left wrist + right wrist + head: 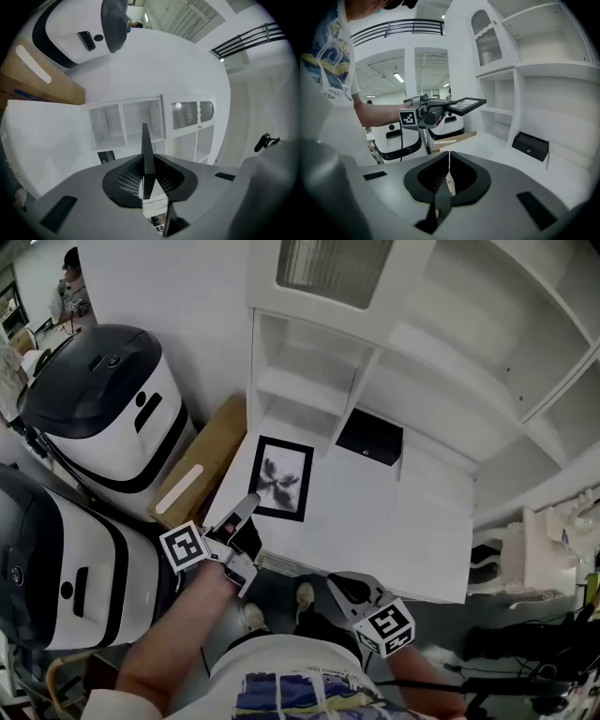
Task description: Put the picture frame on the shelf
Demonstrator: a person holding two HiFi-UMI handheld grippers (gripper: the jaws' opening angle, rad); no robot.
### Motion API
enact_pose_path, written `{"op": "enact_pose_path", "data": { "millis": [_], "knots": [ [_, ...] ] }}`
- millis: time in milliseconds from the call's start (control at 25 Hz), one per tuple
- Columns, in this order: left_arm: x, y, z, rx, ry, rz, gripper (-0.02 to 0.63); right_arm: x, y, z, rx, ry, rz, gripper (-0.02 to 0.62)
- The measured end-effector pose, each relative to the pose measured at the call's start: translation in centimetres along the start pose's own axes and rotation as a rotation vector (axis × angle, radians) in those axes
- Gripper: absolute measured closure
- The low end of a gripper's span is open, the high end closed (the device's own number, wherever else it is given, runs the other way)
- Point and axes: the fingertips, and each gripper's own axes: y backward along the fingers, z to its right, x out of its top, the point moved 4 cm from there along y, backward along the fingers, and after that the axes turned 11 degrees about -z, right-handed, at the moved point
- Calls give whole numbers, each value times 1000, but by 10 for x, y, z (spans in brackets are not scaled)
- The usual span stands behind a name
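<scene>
**Above the desk, the frame is pinched in the left claw**

Head view: the person's bare left forearm [178, 634] reaches forward. It carries the left claw [248, 509], which is clamped on the near left corner of the picture frame [281, 479]. The frame is a flat rectangle with a thin black border around a grey print of a dark, petal-like shape. It sits over the left part of the smooth white desk [403, 531], in front of the lower compartments of the white shelf unit [314, 381]. A matte black box [370, 437] rests at the back of the desk beside a shelf upright. The right claw [342, 585] is held low at the desk's near edge, well apart from the frame. A brown cardboard box [197, 465] lies along the desk's left side.

Left gripper view: the frame shows edge-on as a thin black blade [146, 140] between the dark ribbed pads, with both jaws pressed against it. Beyond it are the shelf unit's square white compartments [126, 122].

Right gripper view: the right claw [449, 164] has its jaws closed together on nothing, leaving only a hairline seam. Across the desk the left claw [440, 111] holds the frame [465, 104] in the air. The frame is nearly level with its far edge tipped slightly up, and it is clear of the desk surface, in front of the shelf openings.
</scene>
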Motion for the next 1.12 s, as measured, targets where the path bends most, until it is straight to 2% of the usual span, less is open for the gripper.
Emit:
{"op": "enact_pose_path", "data": {
  "millis": [320,720,1120],
  "knots": [
    [62,-61,-14,0,1,49,529,16,-14,35,9,-5,8,566],
    [122,-154,-46,83,6,112,529,24,-11,106,7,-33,24,566],
    [168,-212,-76,143,21,171,529,16,-11,167,36,-64,11,566]
  ]
}}
